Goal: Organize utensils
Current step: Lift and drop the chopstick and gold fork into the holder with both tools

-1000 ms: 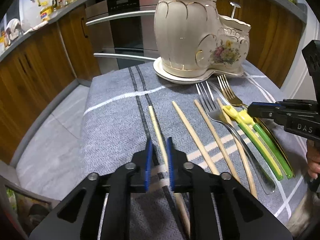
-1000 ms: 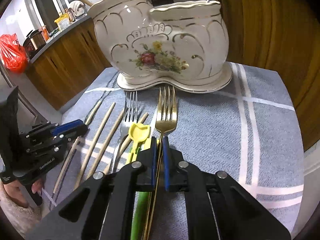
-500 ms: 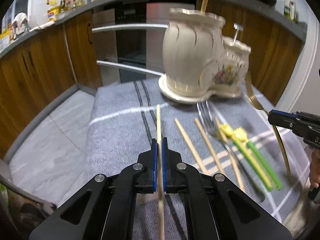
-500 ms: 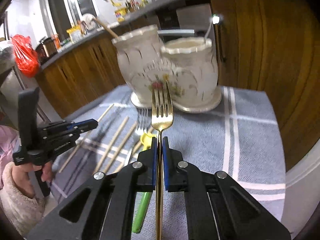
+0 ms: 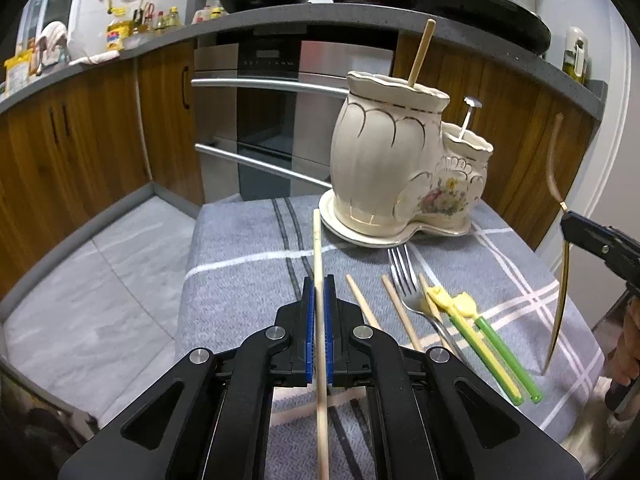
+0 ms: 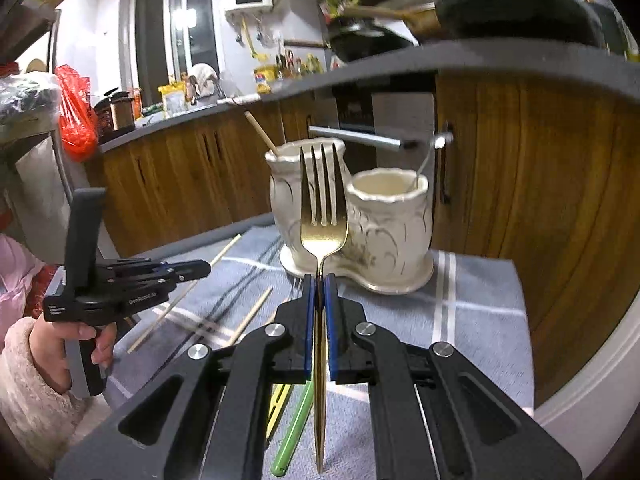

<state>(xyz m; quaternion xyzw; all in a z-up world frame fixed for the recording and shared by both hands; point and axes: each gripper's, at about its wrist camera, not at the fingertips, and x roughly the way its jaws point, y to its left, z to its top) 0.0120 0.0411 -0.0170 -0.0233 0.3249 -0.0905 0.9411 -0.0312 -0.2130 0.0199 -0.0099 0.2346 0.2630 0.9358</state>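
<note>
- The left tongs [image 5: 319, 292] are clamped on a wooden chopstick [image 5: 318, 256]; the blue pads press both sides of it, and the stick runs straight ahead toward 12 o'clock, raised off the cloth.
- The right tongs [image 6: 319, 292] are closed tight on the neck of a gold fork [image 6: 322, 216], tines up at 12 o'clock, handle hanging down between the arms, clear of the cloth.
- In the left view the gold fork shows at 3 o'clock, held nearly upright in the right tongs.
- The ceramic holder [image 5: 400, 168] stands on its saucer at the far side of the tabletop [image 5: 240, 264]. A chopstick stands in its tall pot and a thin metal handle in the short one.
- On the grey checked cloth, in front of the holder, lie three more chopsticks [image 5: 362, 304], a silver fork [image 5: 408, 284] and a yellow and a green utensil [image 5: 492, 348] side by side.
- Behind, at 12 o'clock, are an oven [image 5: 264, 128], wooden cabinets and a grey counter bearing pans and bottles. The floor is grey tile.
</note>
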